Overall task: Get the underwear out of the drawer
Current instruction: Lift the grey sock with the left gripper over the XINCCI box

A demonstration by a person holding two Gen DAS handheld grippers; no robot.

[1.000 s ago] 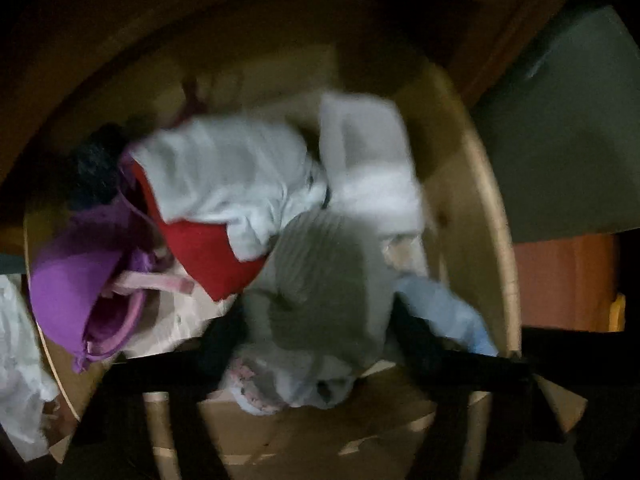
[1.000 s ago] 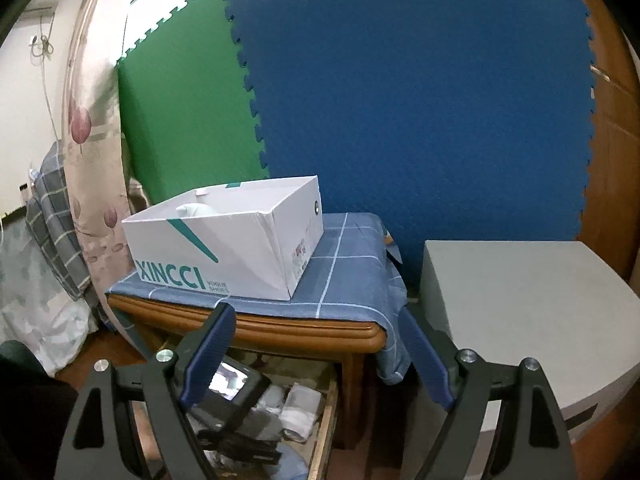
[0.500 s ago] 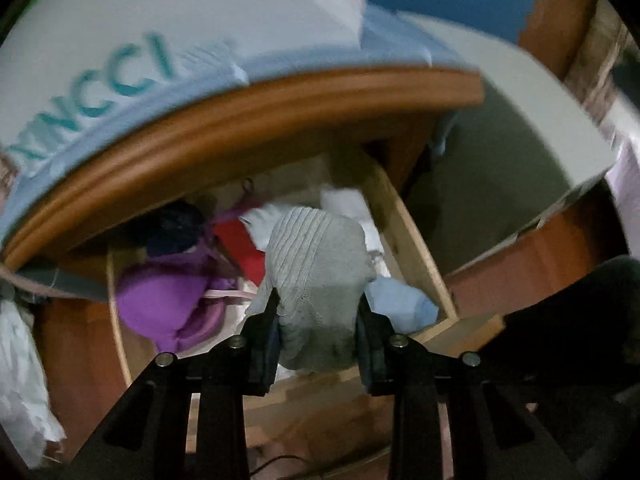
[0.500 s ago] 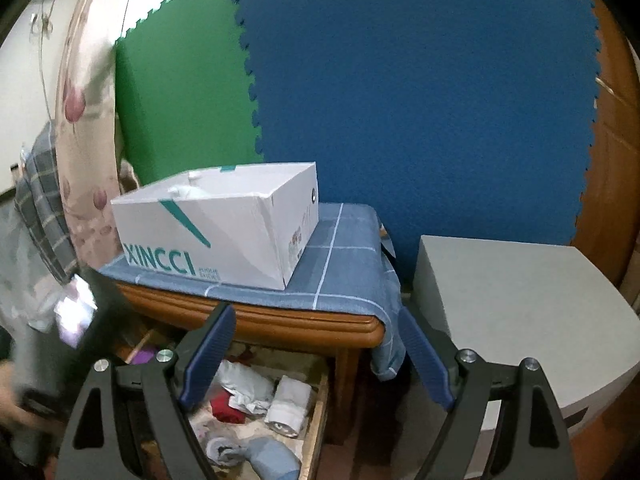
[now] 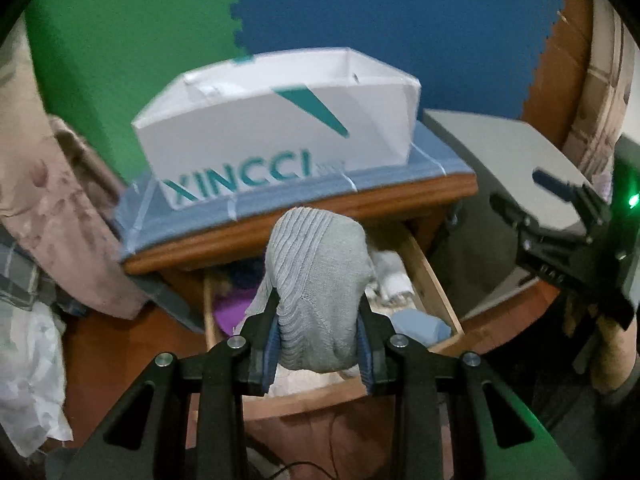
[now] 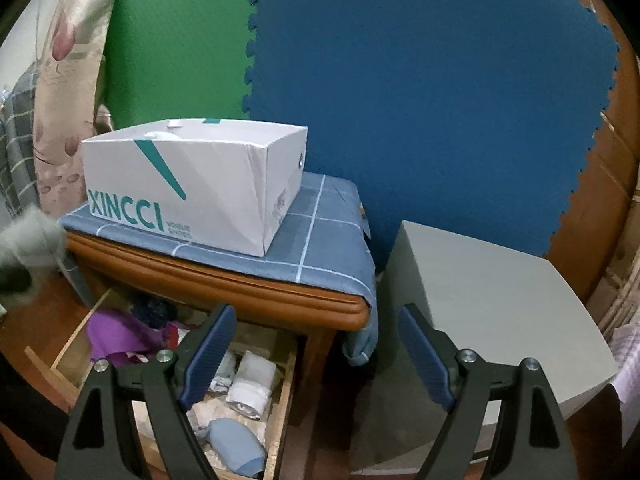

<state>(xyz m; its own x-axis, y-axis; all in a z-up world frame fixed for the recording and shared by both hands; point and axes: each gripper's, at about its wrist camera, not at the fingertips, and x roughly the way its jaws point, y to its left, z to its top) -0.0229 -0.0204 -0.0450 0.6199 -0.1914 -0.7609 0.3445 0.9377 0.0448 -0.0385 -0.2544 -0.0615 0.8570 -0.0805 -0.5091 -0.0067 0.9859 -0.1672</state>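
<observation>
Right wrist view: underwear (image 6: 30,236) blurred, edge-cropped.

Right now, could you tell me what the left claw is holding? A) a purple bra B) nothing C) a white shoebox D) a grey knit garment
D: the left claw is shut on a grey knit garment, lifted above the open drawer.

Grey ribbed underwear (image 5: 316,280); white, teal-lettered box (image 5: 276,136)

Ribbed grey knit underwear (image 5: 316,288), glossy wooden drawer (image 5: 432,276), seemingly matt cardboard box (image 5: 272,140)
</observation>
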